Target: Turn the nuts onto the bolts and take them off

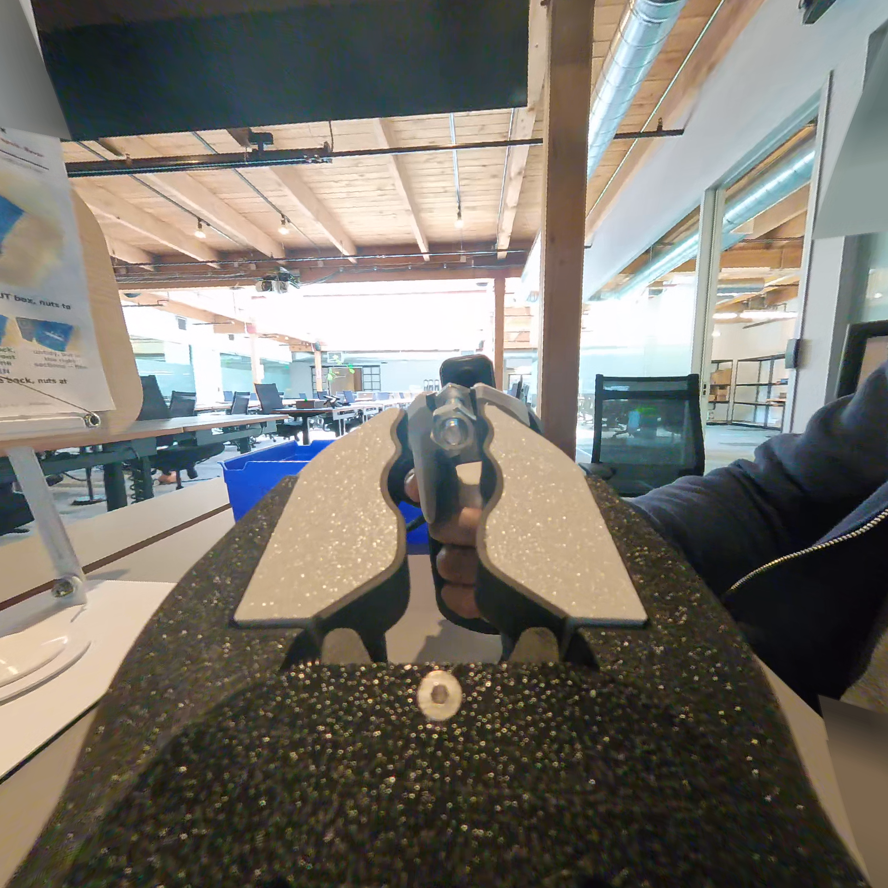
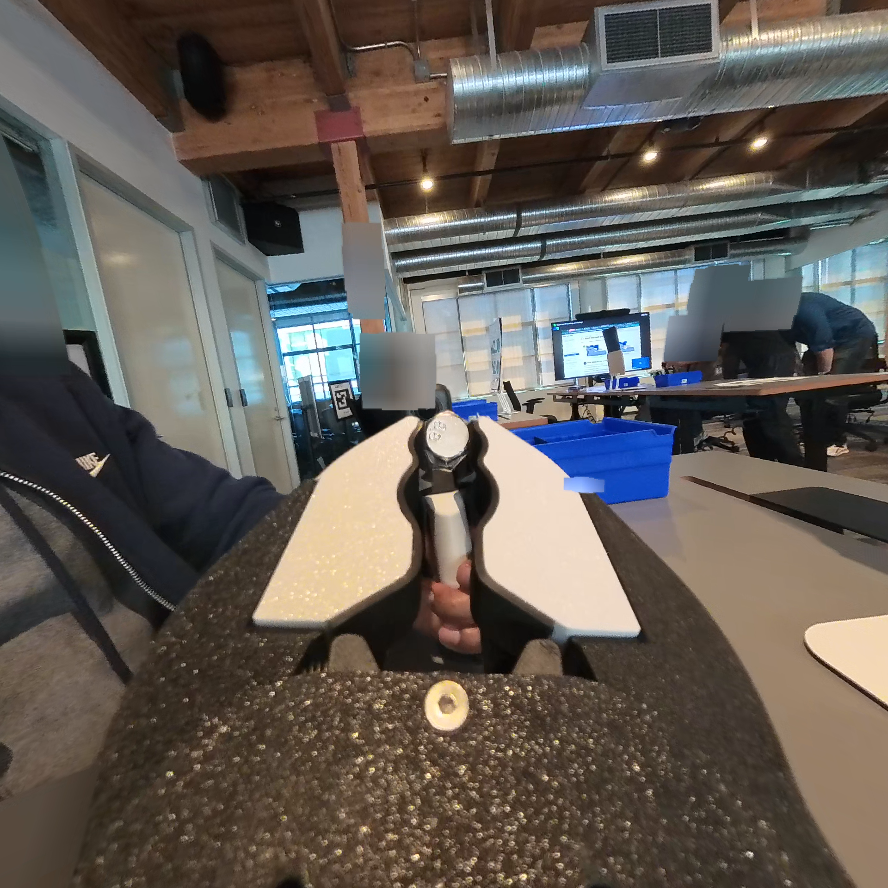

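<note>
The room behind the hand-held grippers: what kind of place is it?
Most likely an open-plan office or workshop space: rows of desks with office chairs, a monitor, exposed ducts and blue parts bins.

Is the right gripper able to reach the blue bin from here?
Probably yes. The bin sits open on the table, just right of the right gripper, with nothing between them. But the gripper is shut on a bolt.
</note>
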Action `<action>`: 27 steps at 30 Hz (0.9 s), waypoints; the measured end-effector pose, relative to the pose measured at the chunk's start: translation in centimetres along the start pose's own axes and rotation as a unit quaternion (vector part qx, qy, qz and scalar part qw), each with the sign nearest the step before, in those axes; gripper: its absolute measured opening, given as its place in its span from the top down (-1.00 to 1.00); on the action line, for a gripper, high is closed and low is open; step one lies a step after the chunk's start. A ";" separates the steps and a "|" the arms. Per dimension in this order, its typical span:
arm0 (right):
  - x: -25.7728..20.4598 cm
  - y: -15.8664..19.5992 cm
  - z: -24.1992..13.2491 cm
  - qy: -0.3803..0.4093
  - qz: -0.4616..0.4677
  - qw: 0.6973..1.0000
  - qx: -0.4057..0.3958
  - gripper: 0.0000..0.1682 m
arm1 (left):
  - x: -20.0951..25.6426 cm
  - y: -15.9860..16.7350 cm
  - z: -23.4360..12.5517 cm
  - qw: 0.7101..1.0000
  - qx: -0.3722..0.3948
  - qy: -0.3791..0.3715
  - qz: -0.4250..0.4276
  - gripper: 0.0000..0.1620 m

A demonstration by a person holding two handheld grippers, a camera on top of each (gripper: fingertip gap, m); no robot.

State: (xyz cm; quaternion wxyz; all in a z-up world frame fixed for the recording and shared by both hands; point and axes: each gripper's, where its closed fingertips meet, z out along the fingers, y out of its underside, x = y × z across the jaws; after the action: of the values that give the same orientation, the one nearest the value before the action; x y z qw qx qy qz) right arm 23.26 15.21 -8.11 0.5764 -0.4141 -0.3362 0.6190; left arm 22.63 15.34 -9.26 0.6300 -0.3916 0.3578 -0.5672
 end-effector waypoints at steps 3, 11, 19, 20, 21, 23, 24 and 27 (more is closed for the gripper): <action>0.0 0.0 0.0 0.000 0.003 1.000 0.003 0.80 | 0.3 0.1 0.1 1.000 -0.005 0.005 0.007 0.70; 0.5 0.0 -0.2 0.009 0.027 1.000 0.009 0.80 | 0.1 0.5 0.3 0.988 -0.060 -0.026 0.136 0.79; 1.2 -0.2 -0.6 0.024 0.055 0.998 0.027 0.80 | -0.7 1.1 0.6 0.840 -0.163 -0.116 0.505 0.79; 1.2 -0.2 -0.5 0.024 0.054 0.998 0.026 0.80 | -0.6 1.1 0.6 0.857 -0.155 -0.117 0.477 0.78; 1.2 -0.2 -0.5 0.025 0.052 0.998 0.024 0.80 | -0.5 0.9 0.6 0.876 -0.141 -0.114 0.446 0.78; 1.1 -0.2 -0.5 0.028 0.047 0.998 0.021 0.80 | 0.1 0.1 0.6 0.920 -0.097 -0.097 0.367 0.70; 1.0 -0.3 -0.4 0.031 0.044 0.998 0.020 0.80 | 0.4 -0.1 0.7 0.943 -0.082 -0.087 0.312 0.68; 0.5 -0.7 -0.3 0.046 0.042 0.998 0.022 0.80 | 0.7 -0.9 0.8 0.986 -0.049 -0.098 0.128 0.65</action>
State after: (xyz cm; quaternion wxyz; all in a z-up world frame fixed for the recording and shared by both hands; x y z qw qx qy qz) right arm 23.88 15.75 -7.66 0.5738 -0.4433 -0.2778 0.6301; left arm 23.00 14.62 -8.13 0.7093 -0.4267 0.3687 -0.4230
